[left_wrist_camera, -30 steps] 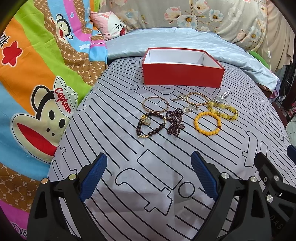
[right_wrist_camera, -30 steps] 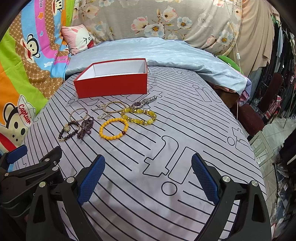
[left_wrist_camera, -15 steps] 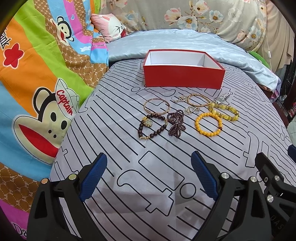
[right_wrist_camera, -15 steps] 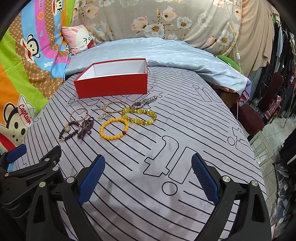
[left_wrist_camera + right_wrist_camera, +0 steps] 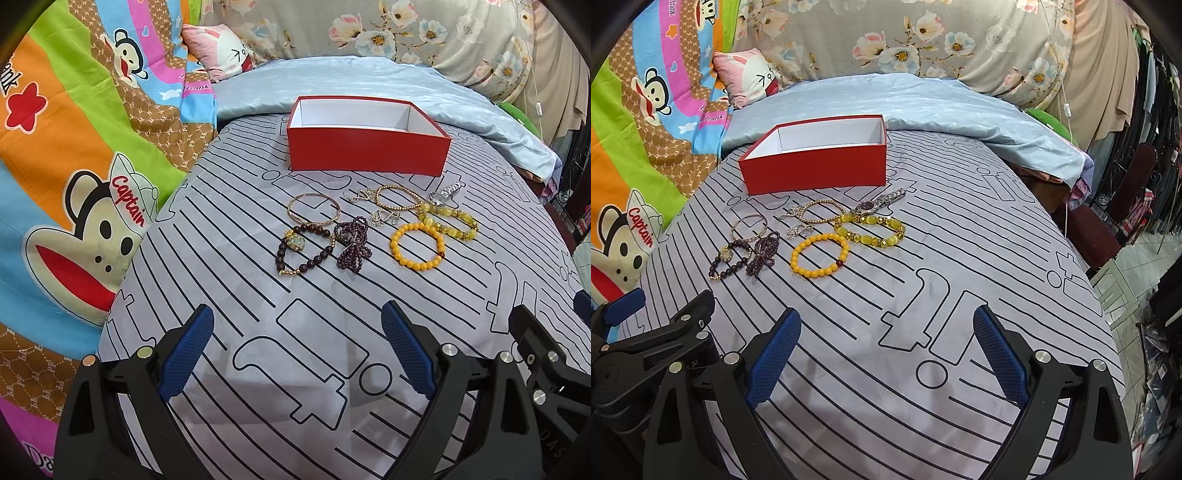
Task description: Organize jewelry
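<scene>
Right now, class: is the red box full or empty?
Empty as far as visible: the red box shows only bare white inside; all jewelry lies outside.

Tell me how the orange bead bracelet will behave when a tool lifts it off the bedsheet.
The orange bead bracelet is a loop of separate round beads, so it will probably sag into a drooping oval instead of holding its ring shape. The glossy beads look smooth and may slip between the pads. It lies apart from the purple bead strand, so it should lift free without dragging that along.

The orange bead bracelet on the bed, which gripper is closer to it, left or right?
Right, narrowly. The orange bead bracelet lies ahead of the right gripper, slightly toward its left finger. For the left gripper it sits ahead past its right finger, a bit farther off. Both are open.
</scene>
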